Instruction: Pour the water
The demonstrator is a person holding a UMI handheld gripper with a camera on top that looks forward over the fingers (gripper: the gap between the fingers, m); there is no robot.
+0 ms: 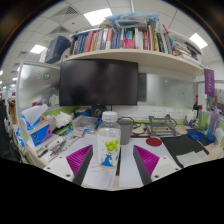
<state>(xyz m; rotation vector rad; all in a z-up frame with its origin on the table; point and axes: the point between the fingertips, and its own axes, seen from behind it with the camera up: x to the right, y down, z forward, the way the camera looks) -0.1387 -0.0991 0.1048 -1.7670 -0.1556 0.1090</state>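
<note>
A clear plastic water bottle (pixel 105 150) with a white cap and a green and blue label stands on the white table (pixel 128 168) between my fingers. My gripper (pixel 114 160) is open. The left magenta pad (pixel 80 160) lies close beside the bottle's lower side. The right pad (pixel 148 160) is apart from it, with a strip of table showing in the gap. Just beyond the bottle, slightly to its right, stands what looks like a clear cup (pixel 125 128).
A dark monitor (pixel 98 82) stands at the back under a shelf of books (pixel 120 40). Blue and white boxes (pixel 35 130) and clutter crowd the left. A red dish (pixel 153 142) and a black notebook (pixel 185 148) lie to the right.
</note>
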